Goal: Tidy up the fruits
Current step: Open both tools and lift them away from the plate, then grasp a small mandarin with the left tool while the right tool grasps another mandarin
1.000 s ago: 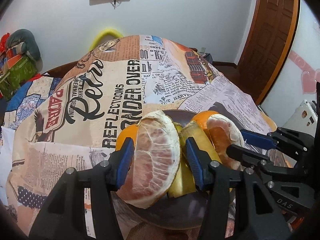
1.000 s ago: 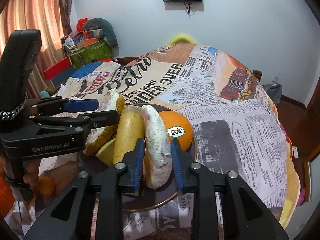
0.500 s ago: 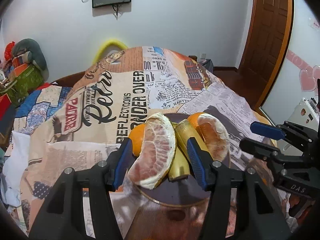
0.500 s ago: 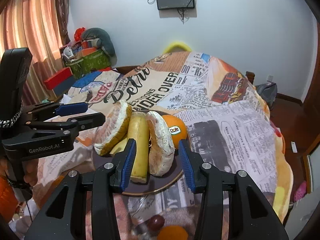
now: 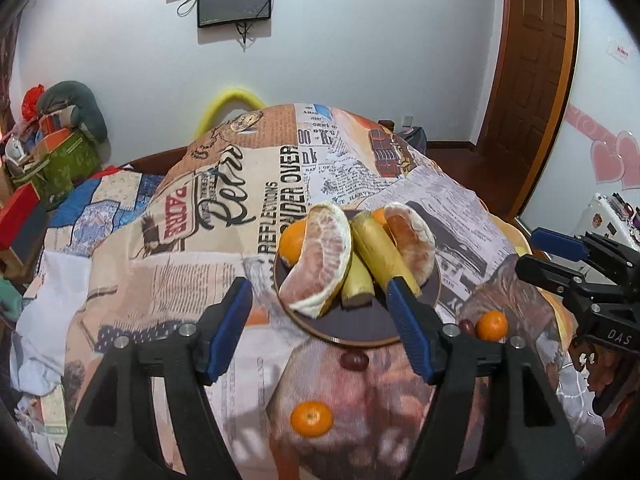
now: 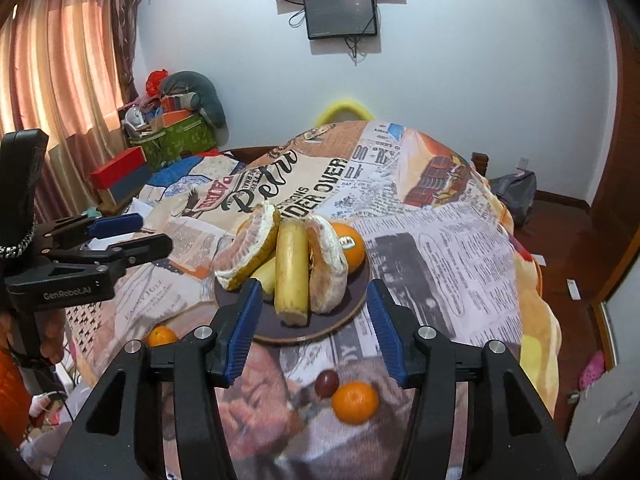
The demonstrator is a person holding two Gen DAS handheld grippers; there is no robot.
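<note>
While both are held wide apart and empty, the left hand-held gripper [image 5: 320,320] and right hand-held gripper [image 6: 312,320] are pointed at a round dark plate [image 5: 368,332] on the newsprint-patterned table [image 5: 200,280]. Pithy peeled pomelo halves [image 5: 320,260], smooth bananas [image 5: 380,252] and an orange [image 6: 352,246] are piled there; small tangerines [image 5: 312,418] are seen at 6 o'clock.

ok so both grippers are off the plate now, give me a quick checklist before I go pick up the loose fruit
1. Left gripper open, holding nothing: ok.
2. Right gripper open, holding nothing: ok.
3. Loose fruit located: two small oranges and two dark grapes on the cloth near the plate: ok.
4. Free room on the plate's near side: ok.
5. Pomelo wedges leaning on the bananas, stable if nudged: cannot tell.
</note>
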